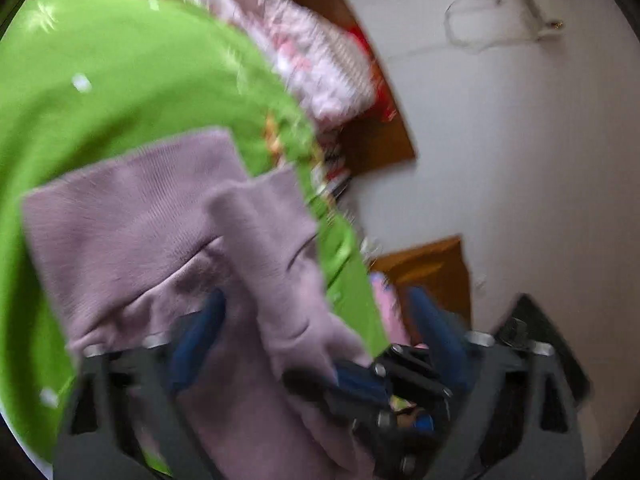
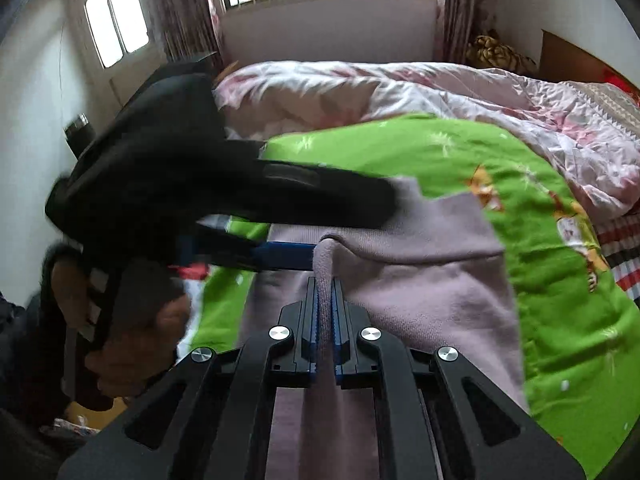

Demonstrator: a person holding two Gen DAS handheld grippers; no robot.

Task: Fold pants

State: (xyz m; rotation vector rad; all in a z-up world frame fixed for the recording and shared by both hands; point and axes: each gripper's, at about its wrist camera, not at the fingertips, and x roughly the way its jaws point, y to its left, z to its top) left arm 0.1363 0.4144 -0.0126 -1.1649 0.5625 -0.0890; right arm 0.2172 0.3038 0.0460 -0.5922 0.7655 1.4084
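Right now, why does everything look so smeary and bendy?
Left wrist view: motion blur smears the pants, green sheet and open left gripper. Right wrist view: sharper on the right gripper pinching the pants, but the left gripper is blurred; bright windows glare. Both views: the fisheye lens curves the edges.
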